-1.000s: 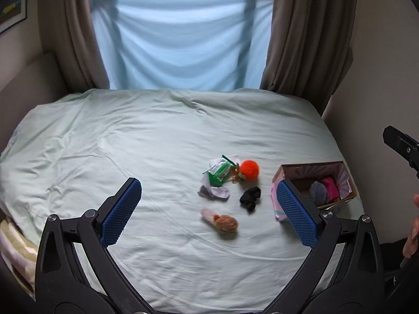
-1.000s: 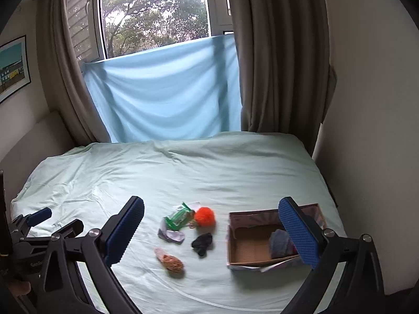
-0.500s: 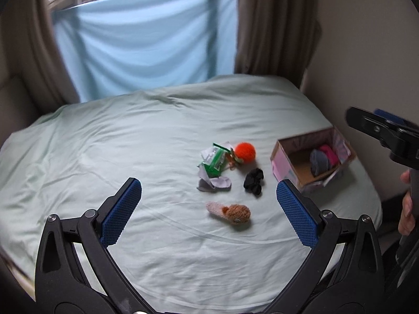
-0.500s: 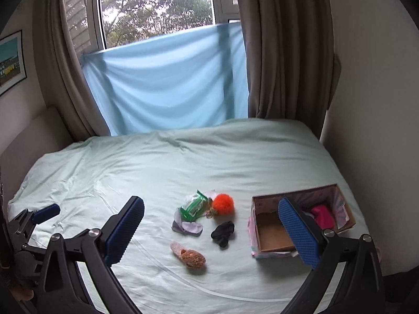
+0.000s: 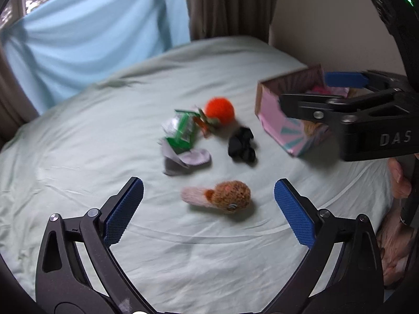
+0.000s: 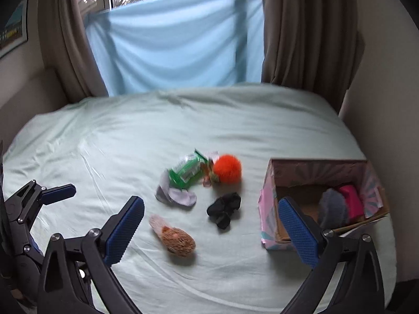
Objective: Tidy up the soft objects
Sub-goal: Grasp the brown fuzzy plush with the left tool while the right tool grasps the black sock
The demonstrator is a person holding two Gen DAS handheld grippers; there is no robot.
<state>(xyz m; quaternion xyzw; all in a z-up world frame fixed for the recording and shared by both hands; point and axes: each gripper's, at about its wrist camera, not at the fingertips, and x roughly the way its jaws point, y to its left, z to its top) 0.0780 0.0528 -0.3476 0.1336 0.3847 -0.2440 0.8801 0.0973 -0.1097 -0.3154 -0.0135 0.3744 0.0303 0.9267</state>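
Observation:
On the pale green bed lie a brown and pink plush toy (image 5: 218,198) (image 6: 174,236), a black sock bundle (image 5: 241,144) (image 6: 224,209), an orange pom-pom (image 5: 219,110) (image 6: 226,168), a green packet (image 5: 183,130) (image 6: 186,172) and a grey-lilac sock (image 5: 184,159) (image 6: 176,196). A pink cardboard box (image 5: 277,123) (image 6: 268,209) at the right holds a grey item (image 6: 332,208) and a pink item (image 6: 352,200). My left gripper (image 5: 208,209) is open, just above the plush toy. My right gripper (image 6: 211,229) is open and empty, and shows over the box in the left wrist view (image 5: 327,91).
Brown curtains (image 6: 309,34) and a light blue cloth (image 6: 178,41) hang behind the bed. A wall (image 6: 385,91) runs close along the bed's right side. The left gripper shows at the left edge of the right wrist view (image 6: 39,196).
Both grippers have moved forward and down toward the pile of soft things. The left gripper has swung right and now frames the plush toy. Nothing has been picked up.

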